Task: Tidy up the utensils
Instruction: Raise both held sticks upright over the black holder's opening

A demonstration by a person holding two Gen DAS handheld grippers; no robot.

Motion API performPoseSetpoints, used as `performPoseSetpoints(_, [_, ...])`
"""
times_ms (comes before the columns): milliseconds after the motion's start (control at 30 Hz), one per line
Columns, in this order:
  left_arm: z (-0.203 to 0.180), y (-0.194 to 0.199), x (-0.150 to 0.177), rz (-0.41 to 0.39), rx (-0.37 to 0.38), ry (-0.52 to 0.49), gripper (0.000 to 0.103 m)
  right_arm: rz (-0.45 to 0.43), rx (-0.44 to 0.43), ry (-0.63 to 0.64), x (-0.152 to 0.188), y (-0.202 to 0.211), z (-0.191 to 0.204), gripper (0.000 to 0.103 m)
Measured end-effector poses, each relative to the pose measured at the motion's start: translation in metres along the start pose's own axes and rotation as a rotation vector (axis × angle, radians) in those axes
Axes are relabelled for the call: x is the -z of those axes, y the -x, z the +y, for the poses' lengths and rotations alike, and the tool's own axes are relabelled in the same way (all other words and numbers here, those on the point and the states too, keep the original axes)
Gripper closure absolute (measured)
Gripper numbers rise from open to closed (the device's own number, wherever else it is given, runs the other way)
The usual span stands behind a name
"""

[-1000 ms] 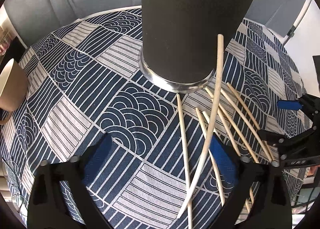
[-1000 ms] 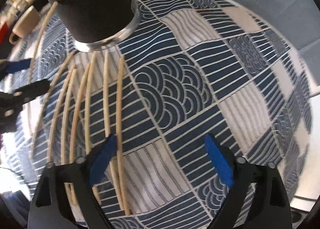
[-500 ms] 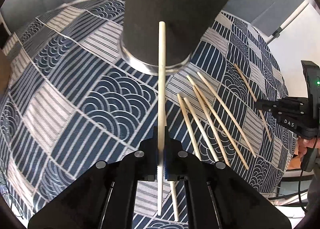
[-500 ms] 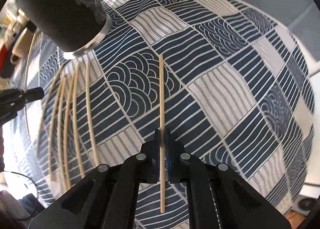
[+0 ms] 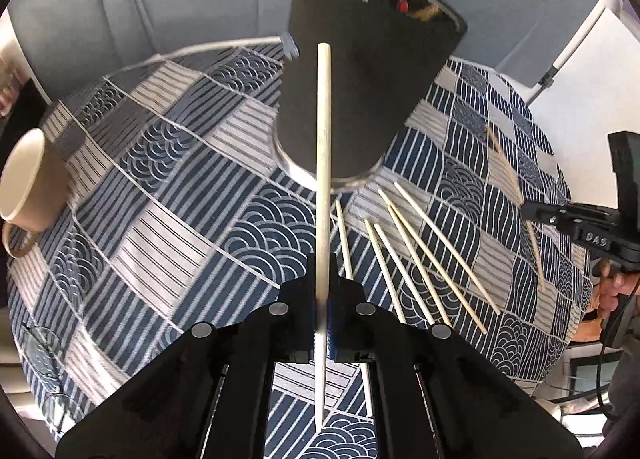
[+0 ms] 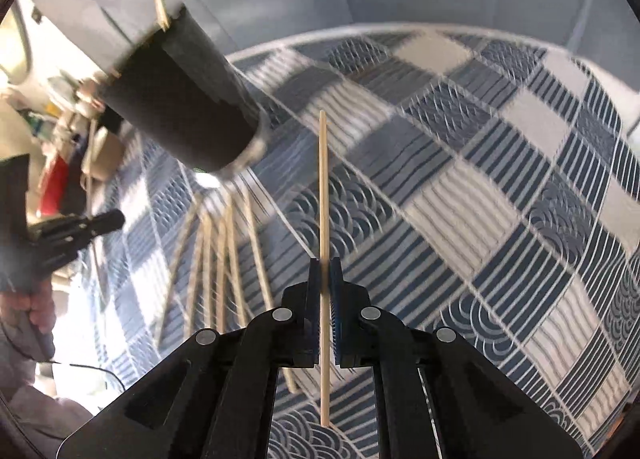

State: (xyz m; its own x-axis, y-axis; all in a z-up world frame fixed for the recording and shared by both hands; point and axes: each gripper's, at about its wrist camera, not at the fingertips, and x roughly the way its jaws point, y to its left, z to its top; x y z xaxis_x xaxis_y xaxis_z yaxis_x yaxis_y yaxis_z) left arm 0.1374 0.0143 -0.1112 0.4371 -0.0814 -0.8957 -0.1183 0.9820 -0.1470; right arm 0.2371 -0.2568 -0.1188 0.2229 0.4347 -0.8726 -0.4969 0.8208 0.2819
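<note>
Each gripper held one chopstick above the patterned table, with the dark holder standing close by.

The round table (image 5: 168, 227) under its blue-and-white patchwork cloth (image 6: 500, 187) took up most of the room before me. On it stood the tall black utensil holder (image 5: 372, 91), a couple of chopsticks already poking out of its open top. A cream mug (image 5: 32, 183) sat off at the table's edge. The left gripper (image 5: 323, 311) had its jaws pinched tight on a thick pale chopstick (image 5: 324, 163), which pointed toward the holder's side. The right gripper (image 6: 325, 299) was likewise clamped shut on a thinner chopstick (image 6: 323, 195), lifted clear of the cloth. Several loose chopsticks (image 5: 420, 255) lay fanned on the cloth just beside the holder's base, between the two grippers.
</note>
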Motion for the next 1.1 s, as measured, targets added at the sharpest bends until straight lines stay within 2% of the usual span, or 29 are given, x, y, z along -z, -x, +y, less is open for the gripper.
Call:
performPoseSetpoints(200, [0.003, 0.028, -0.018, -0.056, -0.014, -0.014, 0.099, -0.133, -0.079, 0.011, -0.028, 0.019, 0.035, 0.099])
performPoseSetpoints(333, [0.001, 0.044, -0.035, -0.086, -0.032, -0.023, 0.099, -0.187, -0.088, 0.043, -0.047, 0.028, 0.057, 0.099])
performPoseSetpoints(667, [-0.007, 0.071, -0.081, -0.179, -0.054, -0.055, 0.099, -0.28, -0.13, 0.129, -0.089, 0.048, 0.105, 0.098])
performPoseSetpoints(833, [-0.014, 0.076, -0.101, -0.204, -0.078, -0.083, 0.099, -0.318, -0.143, 0.143, -0.108, 0.053, 0.115, 0.098])
performPoseSetpoints(1100, [-0.015, 0.077, -0.134, -0.244, -0.042, -0.072, 0.099, -0.365, -0.208, 0.139, -0.136, 0.053, 0.122, 0.098])
